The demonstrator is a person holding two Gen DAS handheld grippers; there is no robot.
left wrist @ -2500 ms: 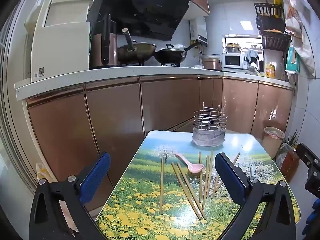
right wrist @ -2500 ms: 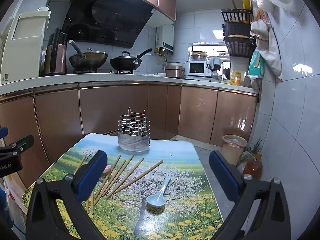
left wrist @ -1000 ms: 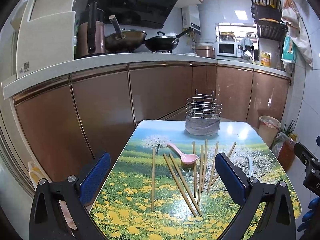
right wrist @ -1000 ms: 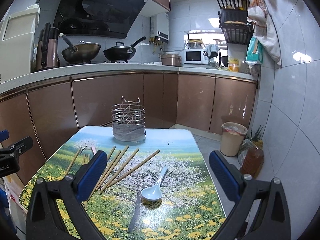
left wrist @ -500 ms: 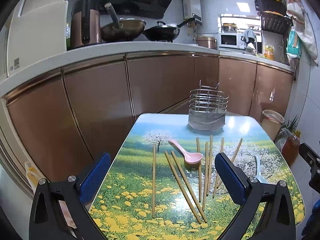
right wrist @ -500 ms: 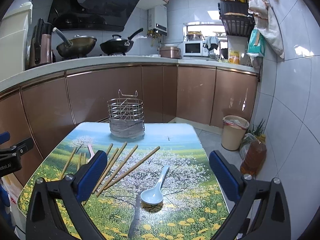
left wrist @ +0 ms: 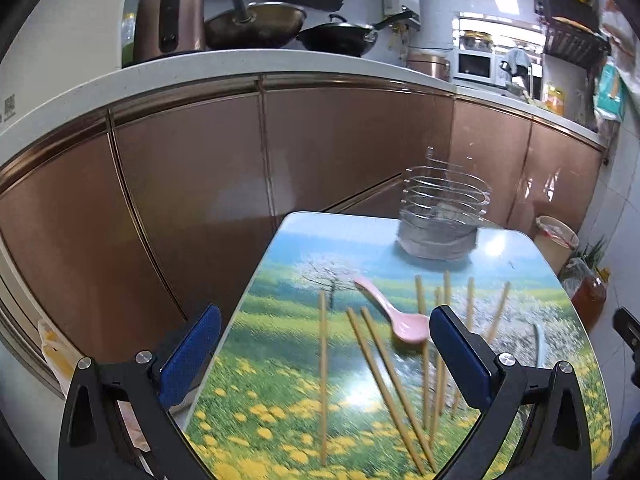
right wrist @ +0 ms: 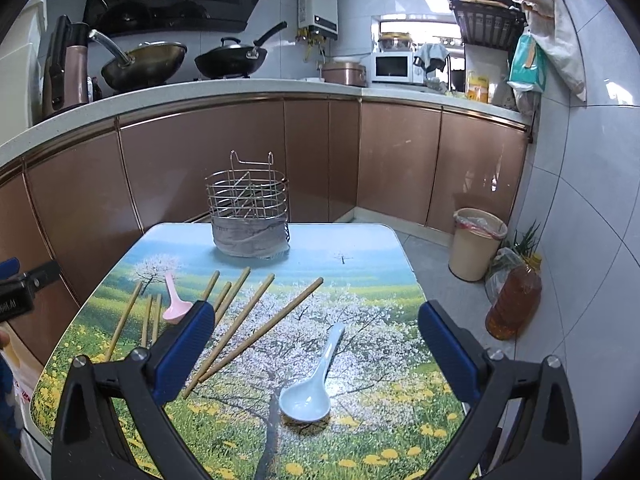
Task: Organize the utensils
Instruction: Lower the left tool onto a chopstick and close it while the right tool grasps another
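Several wooden chopsticks [left wrist: 322, 364] lie loose on a table with a meadow print [left wrist: 280, 420], also in the right wrist view [right wrist: 260, 332]. A pink spoon [left wrist: 400, 320] lies among them, seen in the right wrist view [right wrist: 174, 308] too. A pale blue spoon [right wrist: 310, 388] lies near the right side. A wire utensil holder [right wrist: 249, 216] stands at the far edge, also in the left wrist view [left wrist: 442, 220]. My left gripper [left wrist: 326, 360] is open and empty above the near left chopsticks. My right gripper [right wrist: 314, 354] is open and empty above the blue spoon.
Brown kitchen cabinets [right wrist: 320, 160] run behind the table, with woks [right wrist: 232, 60] on the counter. A beige bin [right wrist: 476, 240] and an amber bottle [right wrist: 514, 304] stand on the floor to the right. A tiled wall [right wrist: 592, 200] is at right.
Both grippers have dropped lower and moved closer to the table. The left view has swung left and is blurred by motion. The utensils have not moved.
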